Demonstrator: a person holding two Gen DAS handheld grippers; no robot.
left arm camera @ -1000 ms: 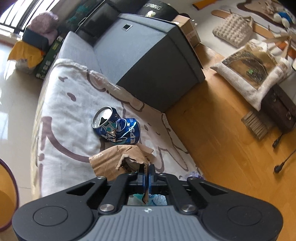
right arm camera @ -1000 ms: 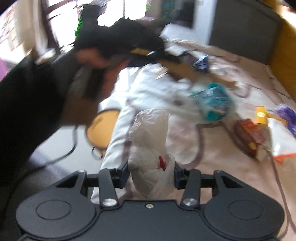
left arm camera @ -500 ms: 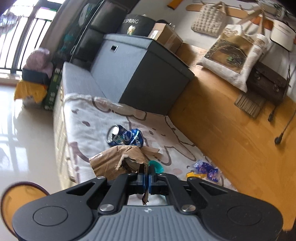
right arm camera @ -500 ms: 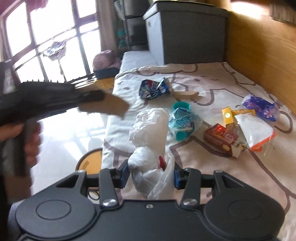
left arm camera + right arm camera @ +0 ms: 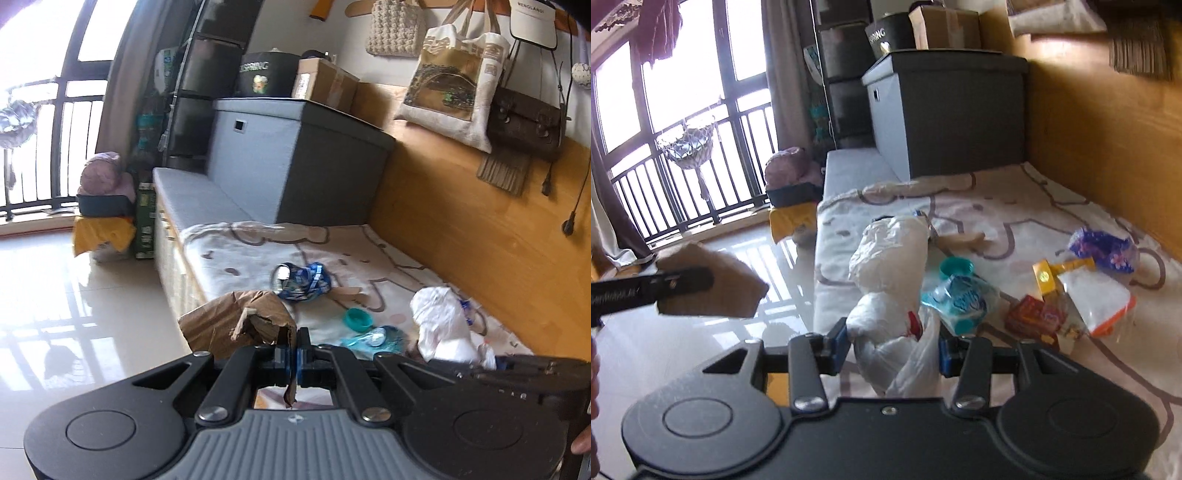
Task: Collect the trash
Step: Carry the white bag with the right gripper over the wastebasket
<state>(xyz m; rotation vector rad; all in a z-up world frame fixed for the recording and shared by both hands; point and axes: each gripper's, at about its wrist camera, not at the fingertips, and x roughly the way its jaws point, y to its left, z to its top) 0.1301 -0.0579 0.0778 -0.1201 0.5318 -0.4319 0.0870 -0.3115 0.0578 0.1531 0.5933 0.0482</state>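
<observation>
- The bed with its cartoon blanket (image 5: 1015, 206) fills the middle and right of both views, and most of the litter lies on it, so I judge the collecting about half done at best.
- The white plastic bag (image 5: 890, 280) stands at the centre of the right wrist view, pinched between the fingers of the right gripper (image 5: 892, 341), whose jaws are closed on its crumpled lower part.
- The torn brown cardboard (image 5: 236, 321) sits at lower centre of the left wrist view; the left gripper (image 5: 295, 356) has its jaws shut tight on its edge, out over the pale floor (image 5: 74, 314).
- Loose on the blanket: a crushed blue can (image 5: 301, 280) at centre of the left view, a teal cup with wrapper (image 5: 956, 291), a red packet (image 5: 1034, 317), a yellow carton (image 5: 1047, 277), a clear pouch (image 5: 1097, 299) and a purple wrapper (image 5: 1102, 251) toward the right of the right view.
- The step in hand looks like carrying both held pieces off to a bin; I see none in these views, so the next move calls for finding one, then letting go over it.
</observation>
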